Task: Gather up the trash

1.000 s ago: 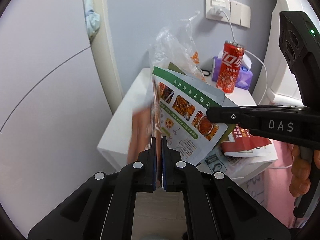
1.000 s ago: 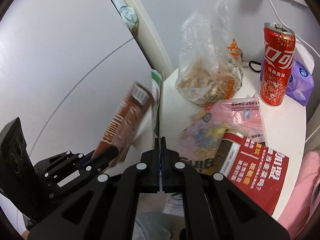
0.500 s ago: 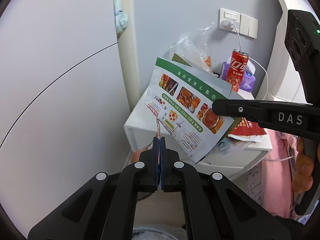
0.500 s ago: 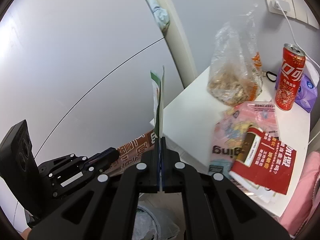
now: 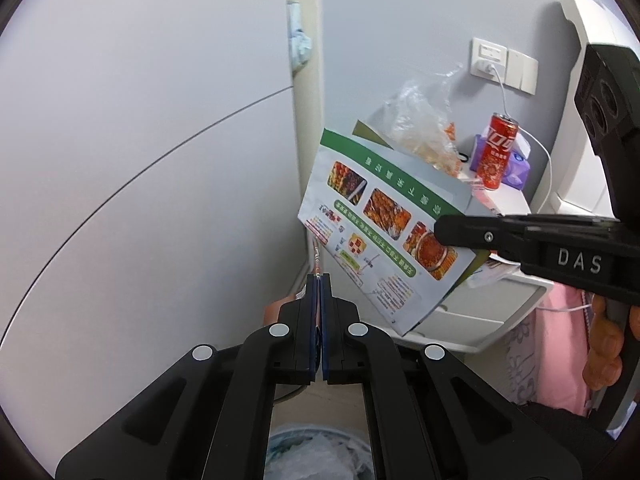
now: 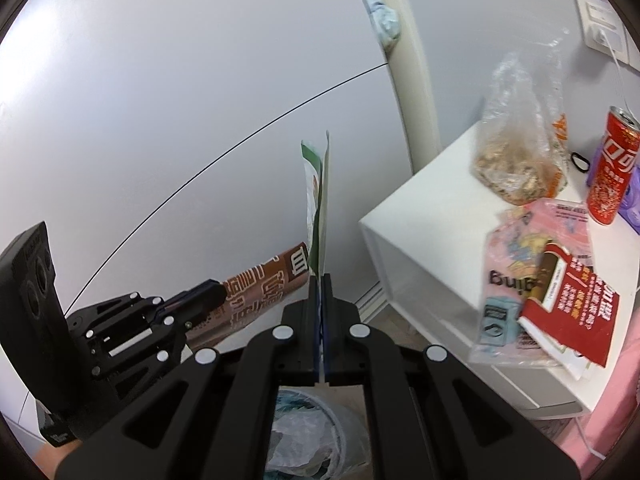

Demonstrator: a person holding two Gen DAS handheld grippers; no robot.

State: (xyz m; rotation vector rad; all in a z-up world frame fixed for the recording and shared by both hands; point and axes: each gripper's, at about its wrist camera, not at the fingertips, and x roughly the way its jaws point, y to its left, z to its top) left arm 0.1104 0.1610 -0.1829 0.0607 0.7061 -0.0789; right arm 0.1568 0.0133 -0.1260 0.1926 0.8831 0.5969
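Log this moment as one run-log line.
left gripper: shut on brown wrapper | right gripper: shut on green flyer | both over trash bin | left on nightstand: red can, snack bag

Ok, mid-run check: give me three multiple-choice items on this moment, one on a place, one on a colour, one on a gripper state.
1. Where does the soda can stand?
A. on the white nightstand
B. on the floor
C. in the trash bin

2. What colour is the top band of the food flyer?
A. blue
B. green
C. yellow

3. What is the right gripper doing?
A. open over the can
B. shut on nothing
C. shut on the food flyer

Key: 1 A, the can is upright beside the purple tissue pack. 2 B, a green strip runs along its upper edge. 3 C, the flyer's edge rises from between its closed fingers.
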